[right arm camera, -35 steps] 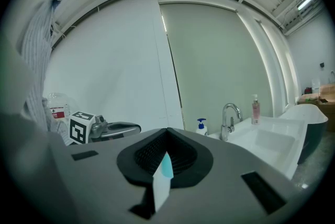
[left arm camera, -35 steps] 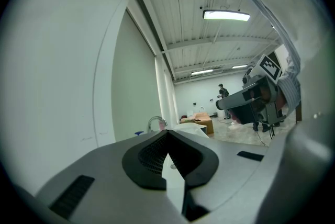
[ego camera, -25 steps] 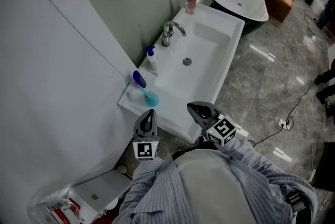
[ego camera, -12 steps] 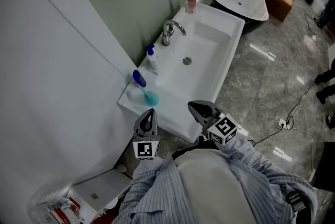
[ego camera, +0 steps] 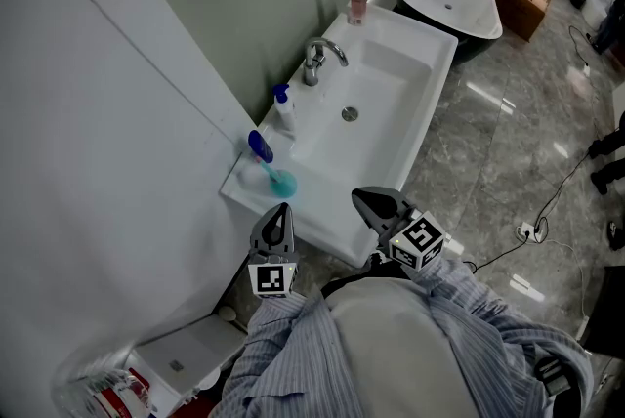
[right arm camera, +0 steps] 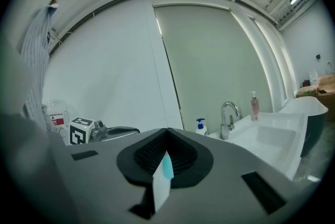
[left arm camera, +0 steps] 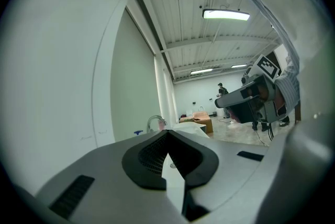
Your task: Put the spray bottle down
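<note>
A: Spray bottle (ego camera: 268, 166), where is it logged?

B: It is noted on the near left corner of the counter (ego camera: 241, 188), beside the basin (ego camera: 376, 84). A teal body and a blue head are seen. It is touched by neither claw.

A: Claws?

B: The left claw (ego camera: 282, 208) is recorded with jaws together, nothing between. The right claw (ego camera: 357, 199) is likewise closed and empty. Both are held just short of the counter's front edge.

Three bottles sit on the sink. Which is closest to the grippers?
The teal spray bottle with the blue head, at the sink's near corner. The white blue-pump bottle sits farther along; the pink dispenser is at the far end.
</note>
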`<state>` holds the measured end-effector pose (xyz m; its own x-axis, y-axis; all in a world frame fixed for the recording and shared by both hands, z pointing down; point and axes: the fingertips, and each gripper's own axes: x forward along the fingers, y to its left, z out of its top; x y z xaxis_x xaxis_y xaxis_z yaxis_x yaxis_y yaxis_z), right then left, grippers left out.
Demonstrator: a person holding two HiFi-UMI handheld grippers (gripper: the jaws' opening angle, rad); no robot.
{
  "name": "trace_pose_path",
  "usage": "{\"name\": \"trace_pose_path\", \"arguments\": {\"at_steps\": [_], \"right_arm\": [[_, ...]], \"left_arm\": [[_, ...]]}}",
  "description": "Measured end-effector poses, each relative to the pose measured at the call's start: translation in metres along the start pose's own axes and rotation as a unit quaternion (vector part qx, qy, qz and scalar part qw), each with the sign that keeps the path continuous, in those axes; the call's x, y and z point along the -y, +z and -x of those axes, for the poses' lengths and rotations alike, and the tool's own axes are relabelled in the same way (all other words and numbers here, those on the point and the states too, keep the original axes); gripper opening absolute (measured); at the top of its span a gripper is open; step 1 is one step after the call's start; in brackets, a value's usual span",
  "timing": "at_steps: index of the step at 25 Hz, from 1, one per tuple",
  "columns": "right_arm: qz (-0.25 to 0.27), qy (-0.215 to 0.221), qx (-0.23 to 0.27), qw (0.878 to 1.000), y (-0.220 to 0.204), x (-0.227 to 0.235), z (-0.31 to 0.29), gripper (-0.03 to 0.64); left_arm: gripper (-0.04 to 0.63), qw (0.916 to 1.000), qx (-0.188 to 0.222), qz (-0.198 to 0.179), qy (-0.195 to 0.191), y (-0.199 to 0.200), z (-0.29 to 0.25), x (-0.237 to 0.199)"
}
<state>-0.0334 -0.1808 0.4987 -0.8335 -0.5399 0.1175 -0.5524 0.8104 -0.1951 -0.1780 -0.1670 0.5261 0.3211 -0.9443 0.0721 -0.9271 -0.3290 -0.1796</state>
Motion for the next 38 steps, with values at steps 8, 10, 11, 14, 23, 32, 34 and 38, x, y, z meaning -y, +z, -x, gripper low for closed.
{"name": "trace_pose_path", "arguments": {"at_steps": [8,10,11,14,23,32,34,38], "right_arm": [[-0.005,0.000,0.002,1.000,0.001,0.001,0.000,0.015],[-0.006,0.000,0.003,1.000,0.001,0.002,-0.001,0.015],[-0.005,0.000,0.002,1.000,0.001,0.001,-0.001,0.015],[-0.002,0.002,0.000,1.000,0.000,0.001,-0.001,0.015],[-0.001,0.002,-0.001,1.000,0.001,0.000,-0.002,0.015],[-0.002,-0.001,-0.001,1.000,0.002,0.001,-0.004,0.015],[-0.002,-0.001,-0.001,1.000,0.003,0.002,-0.005,0.015],[-0.001,-0.002,-0.002,1.000,0.002,0.003,-0.005,0.015]], "left_arm": [[0.001,1.0000,-0.004,0.000,-0.003,-0.002,-0.001,0.000],[0.001,1.0000,-0.001,-0.001,-0.005,0.000,-0.002,0.000],[0.001,1.0000,-0.001,-0.002,-0.005,0.001,-0.002,0.000],[0.001,1.0000,-0.002,0.000,-0.005,-0.002,-0.002,0.000],[0.000,0.9999,-0.009,0.006,-0.004,-0.002,-0.001,-0.001],[0.002,0.9997,-0.022,0.004,-0.005,-0.009,-0.002,-0.003],[0.001,0.9999,-0.012,0.001,-0.006,-0.005,-0.004,-0.004],[0.002,1.0000,-0.002,0.005,-0.006,-0.004,-0.005,-0.004]]}}
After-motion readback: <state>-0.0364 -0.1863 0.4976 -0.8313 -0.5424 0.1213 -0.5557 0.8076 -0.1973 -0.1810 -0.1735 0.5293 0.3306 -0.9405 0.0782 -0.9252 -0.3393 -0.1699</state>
